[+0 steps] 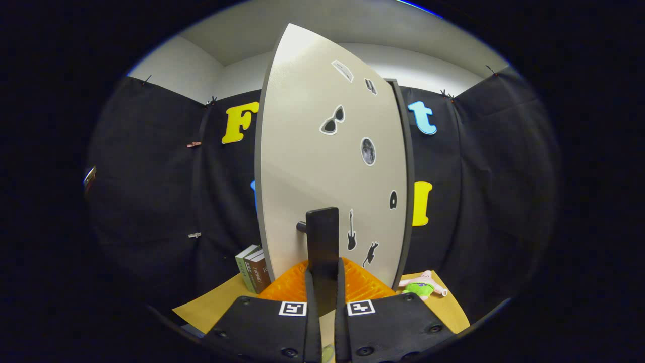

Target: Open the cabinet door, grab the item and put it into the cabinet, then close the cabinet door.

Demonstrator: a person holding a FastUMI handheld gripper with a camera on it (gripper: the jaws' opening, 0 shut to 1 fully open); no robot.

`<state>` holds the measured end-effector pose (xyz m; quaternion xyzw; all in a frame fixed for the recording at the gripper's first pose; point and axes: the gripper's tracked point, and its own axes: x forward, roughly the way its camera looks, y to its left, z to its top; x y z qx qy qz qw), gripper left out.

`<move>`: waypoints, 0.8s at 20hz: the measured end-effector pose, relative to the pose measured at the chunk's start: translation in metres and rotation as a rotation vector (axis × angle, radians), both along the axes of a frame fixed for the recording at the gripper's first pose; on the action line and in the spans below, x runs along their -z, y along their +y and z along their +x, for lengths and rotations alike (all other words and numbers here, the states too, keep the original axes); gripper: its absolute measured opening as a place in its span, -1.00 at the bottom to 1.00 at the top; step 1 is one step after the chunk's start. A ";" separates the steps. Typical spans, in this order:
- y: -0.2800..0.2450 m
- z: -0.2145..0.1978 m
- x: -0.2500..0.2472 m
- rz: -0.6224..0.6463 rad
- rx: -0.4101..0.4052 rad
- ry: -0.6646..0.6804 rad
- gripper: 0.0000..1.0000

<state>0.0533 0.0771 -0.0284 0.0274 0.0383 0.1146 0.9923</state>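
The hand-held gripper (323,275) has both fingers pinched on the dark upright handle (322,237) of the cabinet door (322,166). The pale door, dotted with small stickers, stands ajar just ahead. To the right, beyond the fingers, a small plush toy (422,286) lies on the desk (211,305). To the left, beside the door, books (253,267) stand upright.

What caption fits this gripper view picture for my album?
Tongs shut on the dark handle of the stickered cabinet door, plush toy waiting nearby.
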 end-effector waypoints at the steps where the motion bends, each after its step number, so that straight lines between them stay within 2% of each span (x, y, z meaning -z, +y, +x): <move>1: -0.007 -0.001 -0.001 -0.007 0.020 -0.004 -0.72; 16: -0.096 -0.001 -0.020 -0.024 0.267 -0.105 -0.79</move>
